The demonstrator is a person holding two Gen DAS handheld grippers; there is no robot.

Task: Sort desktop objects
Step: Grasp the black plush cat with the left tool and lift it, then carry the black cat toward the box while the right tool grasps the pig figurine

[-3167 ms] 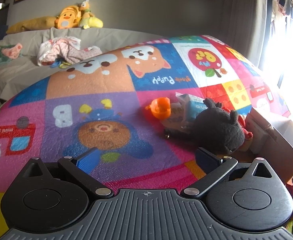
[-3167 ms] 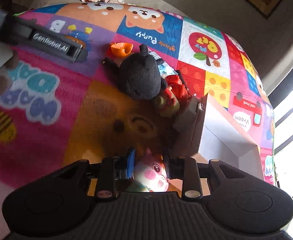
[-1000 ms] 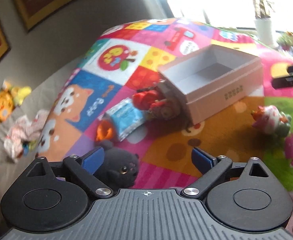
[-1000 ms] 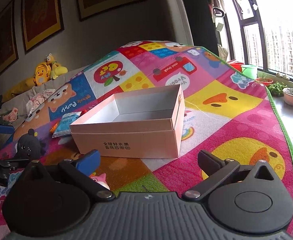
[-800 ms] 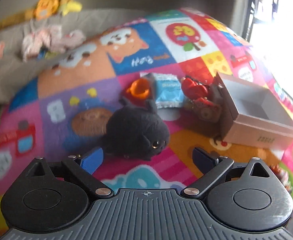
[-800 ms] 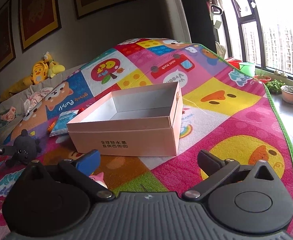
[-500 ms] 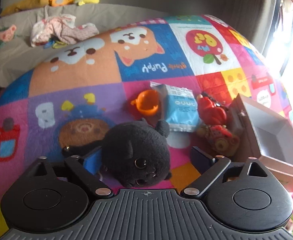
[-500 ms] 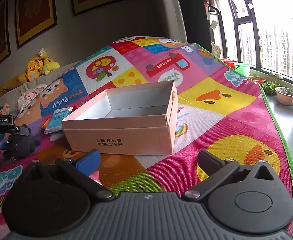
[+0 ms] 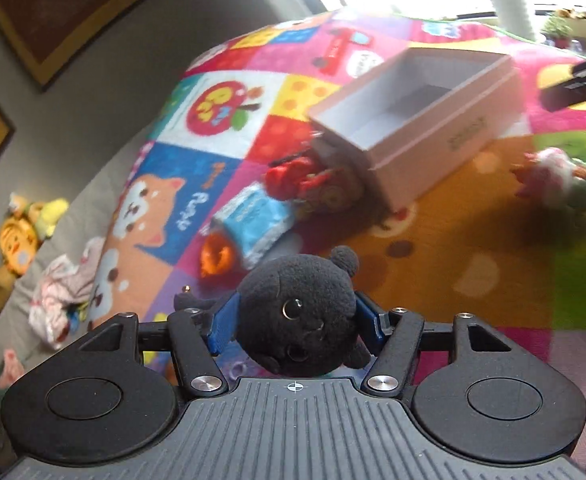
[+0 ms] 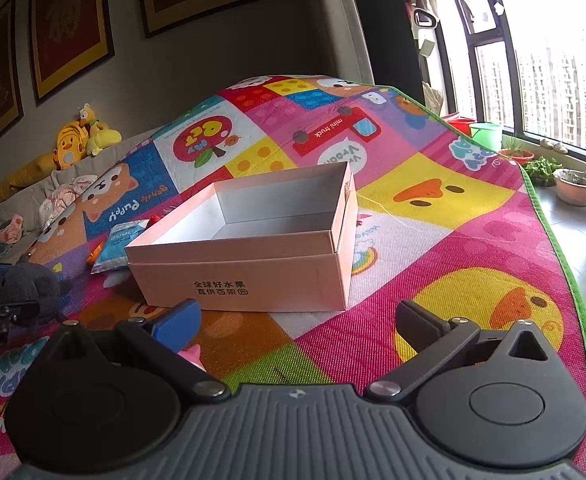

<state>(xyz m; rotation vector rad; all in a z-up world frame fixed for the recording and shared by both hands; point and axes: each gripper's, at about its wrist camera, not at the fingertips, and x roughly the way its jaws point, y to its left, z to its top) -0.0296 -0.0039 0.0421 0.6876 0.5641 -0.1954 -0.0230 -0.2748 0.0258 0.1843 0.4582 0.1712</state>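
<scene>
Above bright play mat [image 9: 433, 264], left tool [image 9: 295, 314] tilts downward, closing on black plush [image 9: 297, 320].

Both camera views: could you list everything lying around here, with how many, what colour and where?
Black plush toy: one, black, between the left jaws.
Box: one, pale pink, open and empty, mid-mat.
Blue packet: one, blue and white, left of the box.
Orange toy: one, beside the packet.
Red toy: one, against the box's end.
Pink figurine: one, pink, white and green, on the mat right of the box.
Play mat: one, multicoloured.
Left gripper: closing on the plush.
Right gripper: open, holding nothing.
</scene>
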